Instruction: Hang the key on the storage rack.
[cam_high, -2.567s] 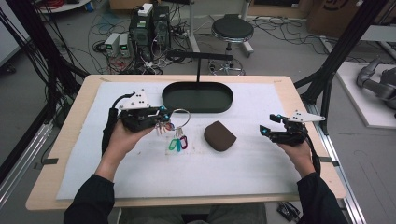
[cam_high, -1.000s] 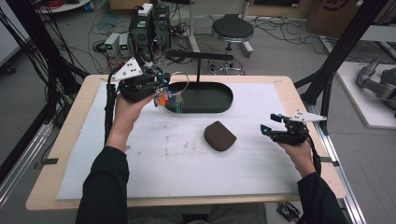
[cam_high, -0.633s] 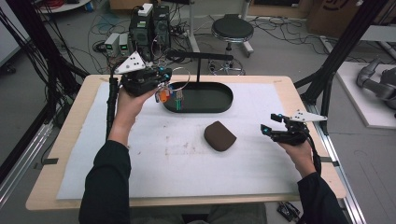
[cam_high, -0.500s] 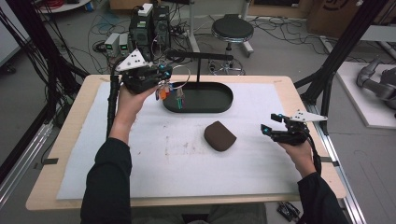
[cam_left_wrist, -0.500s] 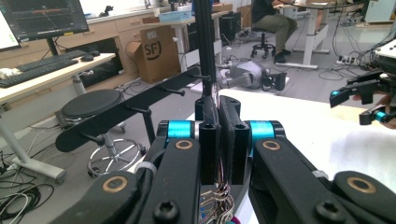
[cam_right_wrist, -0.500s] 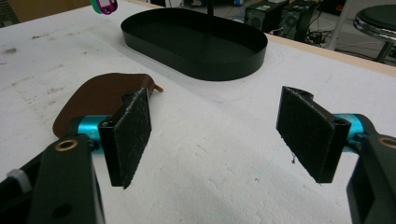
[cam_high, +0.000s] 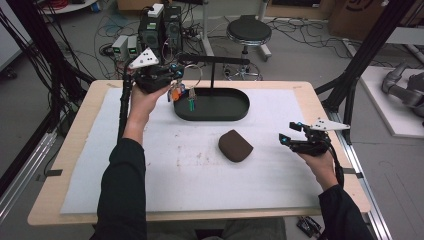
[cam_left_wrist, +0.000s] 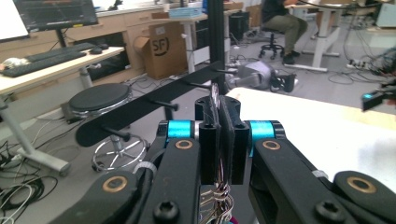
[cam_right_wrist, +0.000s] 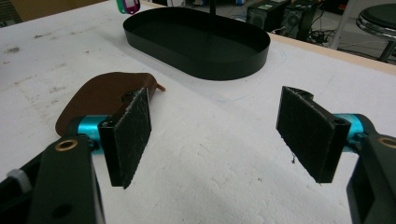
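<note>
Left gripper: clamped on metal key ring with coloured tags, raised toward black peg rack, presumably for hanging.
Right gripper: jaws apart, idle beside brown leather pouch.

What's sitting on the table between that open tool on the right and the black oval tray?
In the high view, a brown pouch lies between the right tool and the tray; otherwise white mat.

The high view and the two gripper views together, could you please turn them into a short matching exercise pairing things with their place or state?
Things:
1. left gripper
2. right gripper
3. brown pouch
4. black oval tray

States:
A. lying flat on the white mat, nothing touching it
B. jaws wide apart, holding nothing
C. shut on a bunch of keys, held up by the rack
D. standing at the far side of the mat

Pairs: 1-C, 2-B, 3-A, 4-D
</note>
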